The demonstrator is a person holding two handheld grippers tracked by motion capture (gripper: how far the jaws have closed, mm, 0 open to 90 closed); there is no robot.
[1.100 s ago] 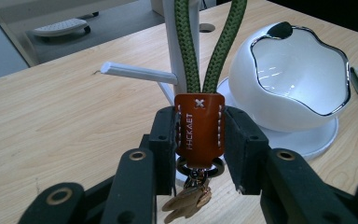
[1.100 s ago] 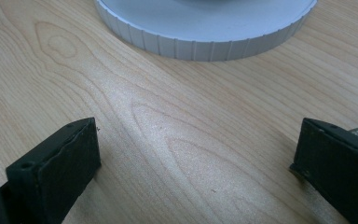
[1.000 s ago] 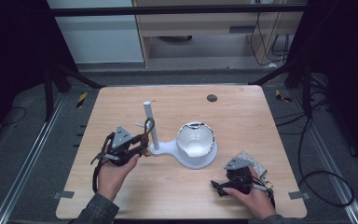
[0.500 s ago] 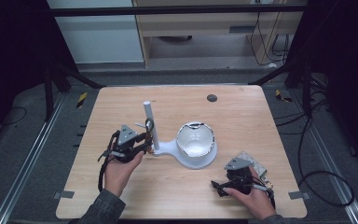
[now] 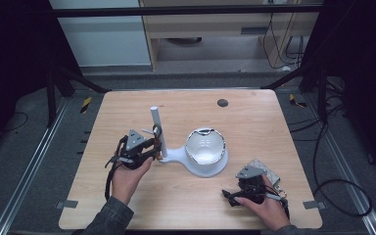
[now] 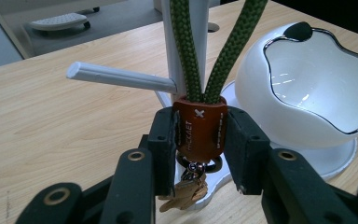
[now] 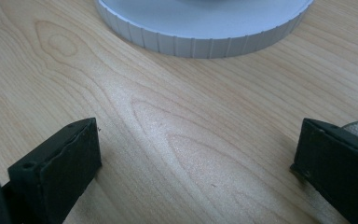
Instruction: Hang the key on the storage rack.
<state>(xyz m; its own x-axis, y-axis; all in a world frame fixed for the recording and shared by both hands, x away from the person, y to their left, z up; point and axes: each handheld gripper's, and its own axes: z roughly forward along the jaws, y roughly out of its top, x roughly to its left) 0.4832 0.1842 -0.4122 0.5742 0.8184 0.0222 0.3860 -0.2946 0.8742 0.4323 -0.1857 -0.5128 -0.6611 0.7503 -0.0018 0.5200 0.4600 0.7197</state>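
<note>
Now | left tool (image 6: 199, 140) pinching brown keychain tag (image 6: 200, 128) | right tool (image 7: 196, 163) spread, on table (image 7: 168, 116)

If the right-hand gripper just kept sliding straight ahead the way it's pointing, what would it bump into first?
Most likely the ribbed rim of the white stand's round base. The right gripper lies low over the wooden table, jaws wide apart with nothing between them, and bare wood runs up to that rim. How far off it is, I can't judge.

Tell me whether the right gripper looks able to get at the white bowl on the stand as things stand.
Probably yes: the right gripper rests open on the table, bare wood up to the white bowl. The left gripper grips the keychain at the post.
</note>
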